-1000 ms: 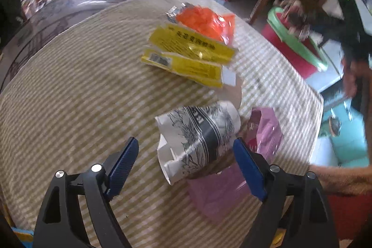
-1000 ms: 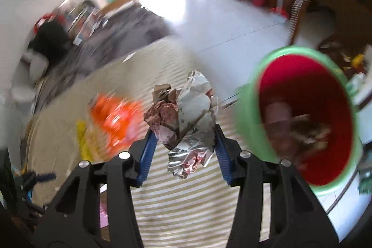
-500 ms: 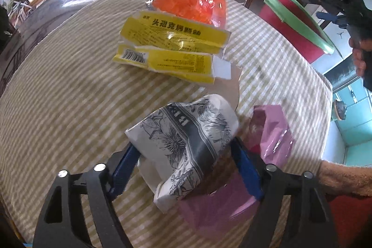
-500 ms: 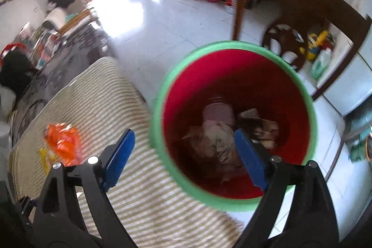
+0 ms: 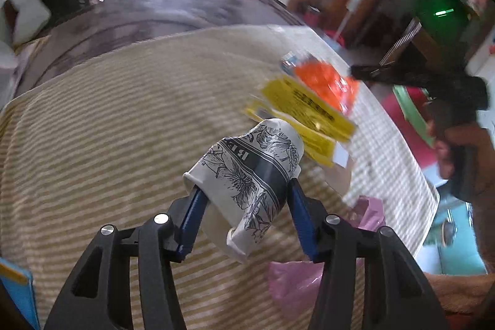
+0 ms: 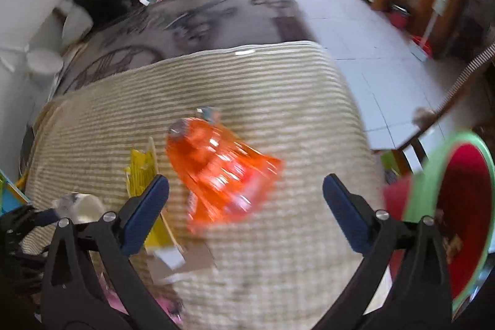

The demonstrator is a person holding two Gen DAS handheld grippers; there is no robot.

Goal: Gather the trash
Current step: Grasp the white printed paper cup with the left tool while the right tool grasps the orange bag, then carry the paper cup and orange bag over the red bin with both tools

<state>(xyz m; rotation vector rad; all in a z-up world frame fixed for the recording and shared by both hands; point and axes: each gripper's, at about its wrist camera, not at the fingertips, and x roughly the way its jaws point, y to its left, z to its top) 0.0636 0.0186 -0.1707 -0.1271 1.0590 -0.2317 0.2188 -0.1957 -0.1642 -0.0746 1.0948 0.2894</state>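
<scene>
Cup [image 5: 253, 178] now off striped tablecloth [image 5: 108, 129]

On the striped tablecloth [image 6: 278, 119] I count one crushed paper cup [image 5: 250, 175], two yellow packets [image 5: 306, 110], one orange wrapper [image 6: 216, 166] and one pink bag [image 5: 297, 283]. At the right there is one red bin [image 6: 464, 215]. Two grippers are visible, the left gripper [image 5: 244, 221] and the right gripper [image 6: 246, 209].
</scene>
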